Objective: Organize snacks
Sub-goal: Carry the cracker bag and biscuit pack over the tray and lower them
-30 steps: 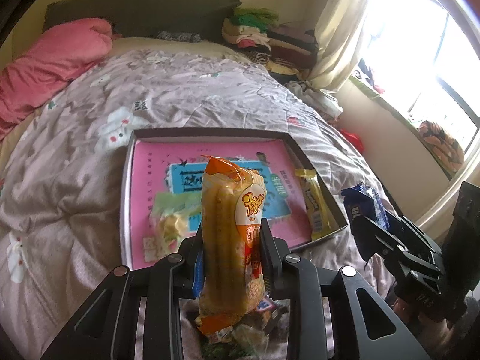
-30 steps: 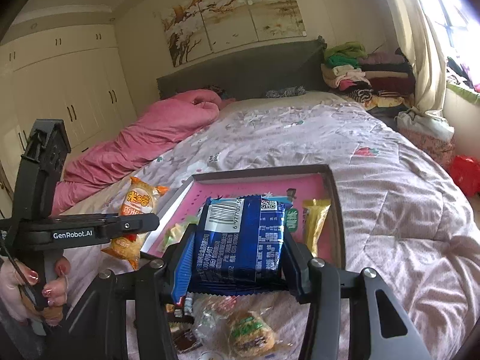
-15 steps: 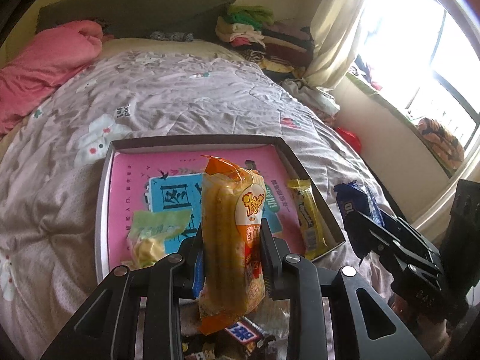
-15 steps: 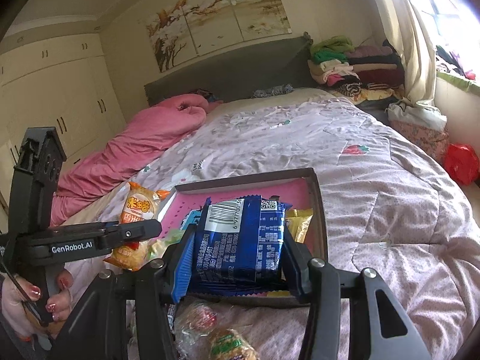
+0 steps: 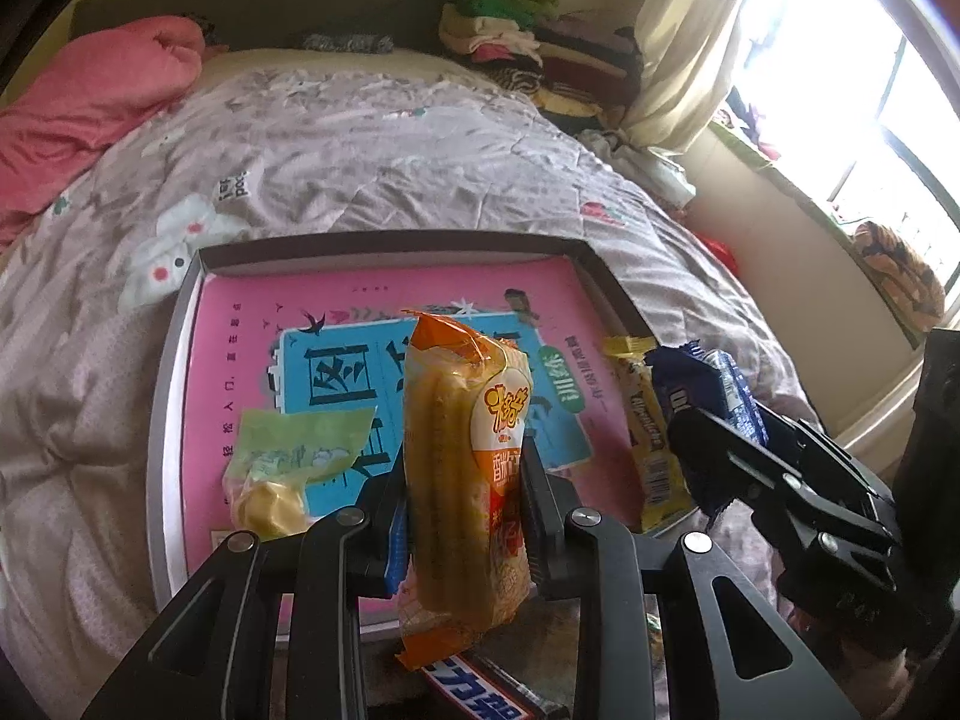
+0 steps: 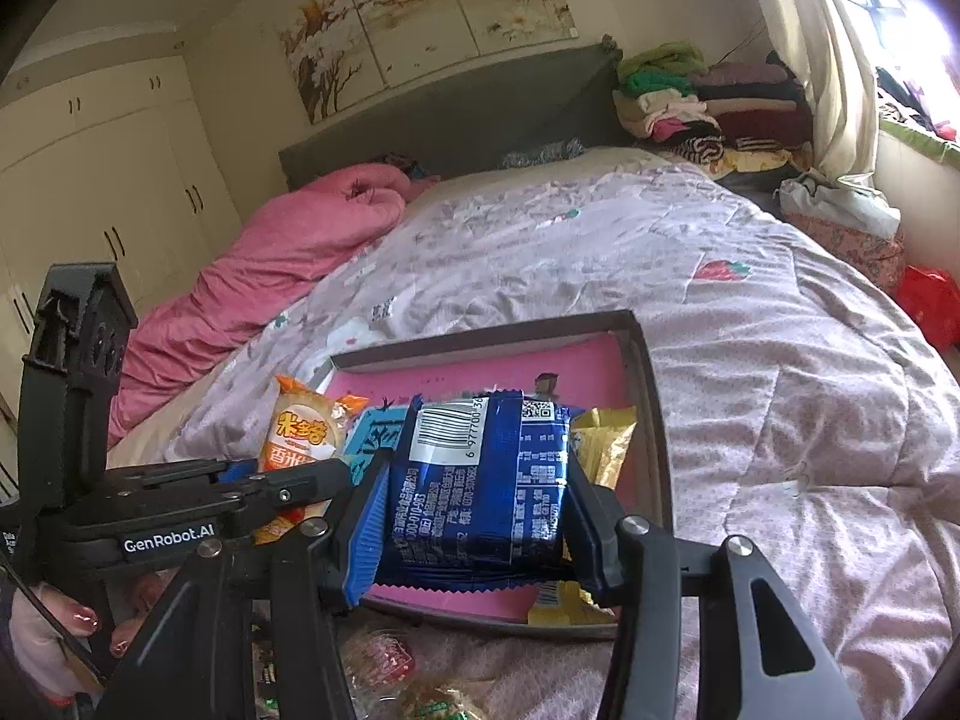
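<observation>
While both grippers carry a snack each, we judge the task to be partly done. The left gripper has its jaws closed on an orange snack pack, held upright above the near part of the tray. The right gripper has its jaws clamped on a blue snack packet, held over the tray's near right corner. Two snacks already lie in the tray, which rests on the bed: a green-wrapped snack at the near left and a yellow bar along the right wall. We count the two held packs as not yet placed. Several loose snacks, including a dark bar, lie on the bed in front of the tray and remain to be collected.
</observation>
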